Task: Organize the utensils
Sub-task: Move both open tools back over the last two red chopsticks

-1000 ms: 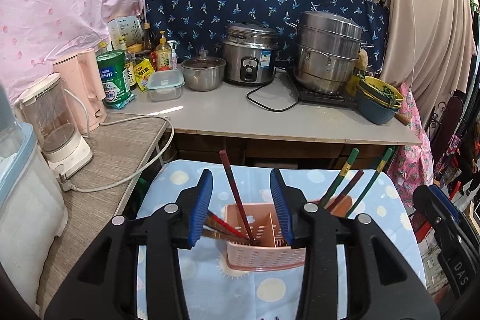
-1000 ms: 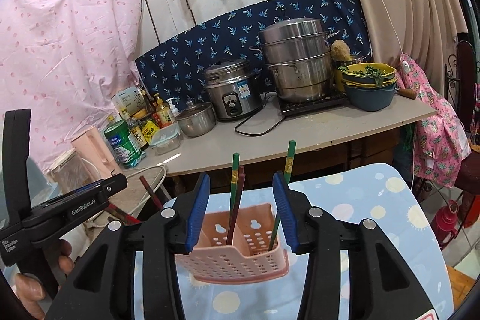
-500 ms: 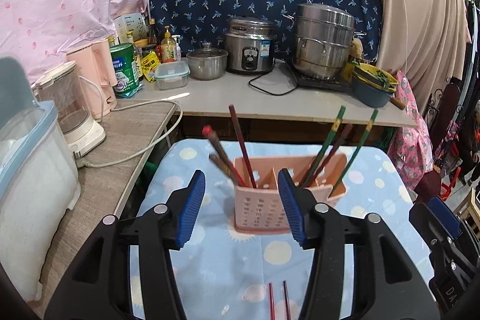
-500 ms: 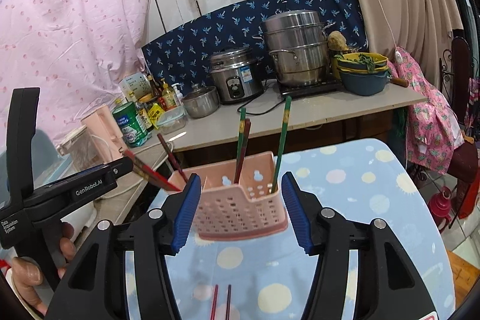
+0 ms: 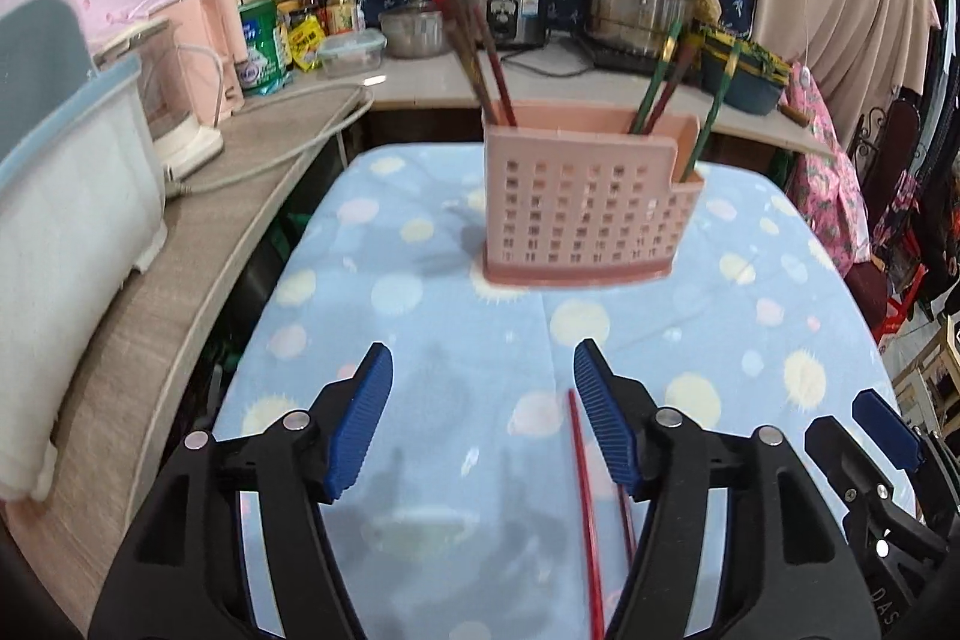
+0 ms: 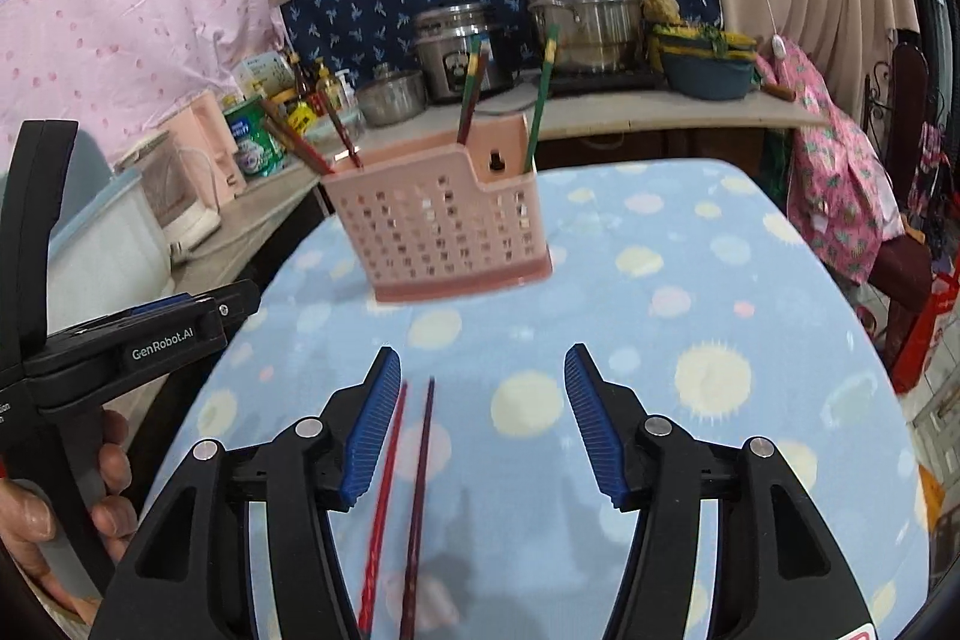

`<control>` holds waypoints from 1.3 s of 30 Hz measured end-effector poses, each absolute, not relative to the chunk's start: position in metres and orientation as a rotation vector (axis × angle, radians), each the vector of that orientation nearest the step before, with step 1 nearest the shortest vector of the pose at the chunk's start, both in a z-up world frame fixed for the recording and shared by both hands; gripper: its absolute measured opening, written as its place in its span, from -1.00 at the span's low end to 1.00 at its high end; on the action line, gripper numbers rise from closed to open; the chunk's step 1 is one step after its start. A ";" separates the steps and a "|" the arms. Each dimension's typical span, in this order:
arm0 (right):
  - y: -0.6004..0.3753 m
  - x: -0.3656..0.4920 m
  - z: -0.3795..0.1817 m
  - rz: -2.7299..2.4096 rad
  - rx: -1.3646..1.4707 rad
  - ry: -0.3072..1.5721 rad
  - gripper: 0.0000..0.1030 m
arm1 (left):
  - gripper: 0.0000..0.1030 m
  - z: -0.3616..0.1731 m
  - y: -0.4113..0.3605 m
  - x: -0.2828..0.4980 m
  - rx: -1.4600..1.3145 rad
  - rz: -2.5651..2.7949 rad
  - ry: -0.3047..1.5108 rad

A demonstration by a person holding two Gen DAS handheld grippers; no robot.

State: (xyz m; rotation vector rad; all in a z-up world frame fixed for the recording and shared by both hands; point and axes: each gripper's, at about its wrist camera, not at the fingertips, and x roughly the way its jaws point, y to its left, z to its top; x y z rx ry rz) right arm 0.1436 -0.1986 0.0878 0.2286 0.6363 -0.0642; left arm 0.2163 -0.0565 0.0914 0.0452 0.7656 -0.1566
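A pink perforated utensil holder [image 5: 585, 214] stands on the blue dotted tablecloth [image 5: 420, 316]; it also shows in the right wrist view [image 6: 444, 226]. Red-brown chopsticks [image 5: 489, 58] lean in its left part, green and brown ones [image 5: 660, 82] in its right part. Two loose chopsticks, one red [image 6: 384, 496] and one dark [image 6: 417, 508], lie flat on the cloth. They run under my right gripper [image 6: 483, 424], nearer its left finger. My left gripper [image 5: 483, 424] is open and empty, with the red chopstick [image 5: 585, 514] beside its right finger. Both grippers hover short of the holder.
A counter [image 5: 552, 70] behind the table carries a rice cooker [image 5: 501, 4], a steel steamer pot [image 5: 642, 4], a bowl, jars and bottles. A wooden side shelf [image 5: 180, 268] at left holds a white tub [image 5: 66, 172] and a blender. Clothes hang at right.
Both grippers have drawn back and down from the holder. The holder now stands farther off, and the two loose chopsticks have come into view under the grippers.
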 end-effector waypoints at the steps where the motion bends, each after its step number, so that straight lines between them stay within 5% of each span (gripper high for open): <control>1: -0.198 0.140 0.082 -0.064 0.225 0.649 0.08 | 0.16 0.086 -0.055 0.213 0.044 -0.157 0.777; 27: -0.151 0.085 0.001 -0.008 0.203 0.843 0.07 | 0.28 0.014 -0.034 0.155 0.079 -0.111 0.921; 39: -0.128 0.082 -0.015 0.015 0.157 0.878 -0.48 | 0.43 0.009 -0.022 0.147 0.073 -0.093 0.939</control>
